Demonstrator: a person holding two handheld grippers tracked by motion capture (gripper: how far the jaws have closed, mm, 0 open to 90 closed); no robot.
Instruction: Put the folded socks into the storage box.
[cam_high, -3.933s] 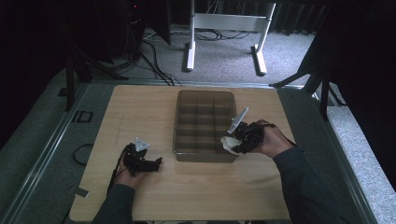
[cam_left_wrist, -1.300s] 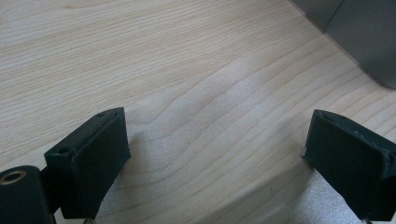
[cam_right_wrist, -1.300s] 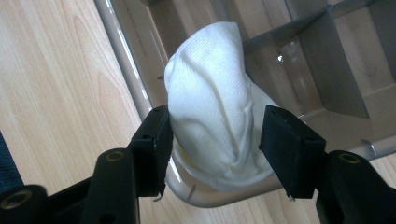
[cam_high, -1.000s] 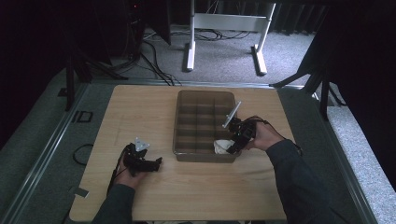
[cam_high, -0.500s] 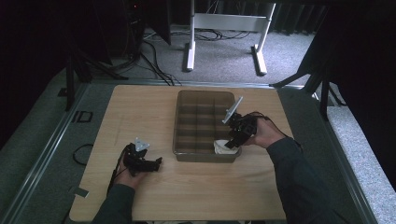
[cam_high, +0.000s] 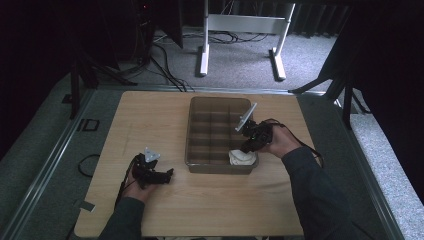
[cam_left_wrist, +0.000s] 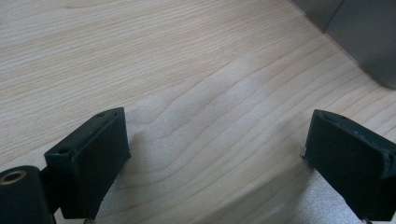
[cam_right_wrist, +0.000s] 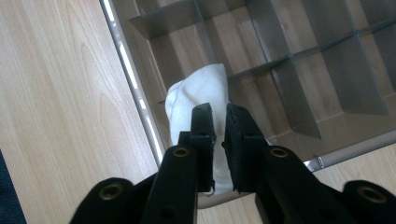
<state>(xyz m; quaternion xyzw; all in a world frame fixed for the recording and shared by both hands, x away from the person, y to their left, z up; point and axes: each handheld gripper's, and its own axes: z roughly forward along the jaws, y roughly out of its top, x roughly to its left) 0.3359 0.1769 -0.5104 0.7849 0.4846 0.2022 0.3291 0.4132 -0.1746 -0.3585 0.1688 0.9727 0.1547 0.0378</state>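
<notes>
One right gripper (cam_right_wrist: 218, 122) has just squeezed its jaws onto the white cloth (cam_right_wrist: 198, 93) right under it, in the tray's (cam_high: 192, 131) near corner box. Lift slowly, holding tight. The left gripper (cam_left_wrist: 217, 158) rests open on the counter (cam_high: 150, 115).

Both grippers are black: the left gripper (cam_high: 159, 175), nearer the divided tray (cam_high: 189, 150), carries a grey three-cornered plate and a trailing black cable; the right gripper (cam_right_wrist: 219, 122) shows brass-ringed screw holes. Both of the person's sleeves are dark grey.
</notes>
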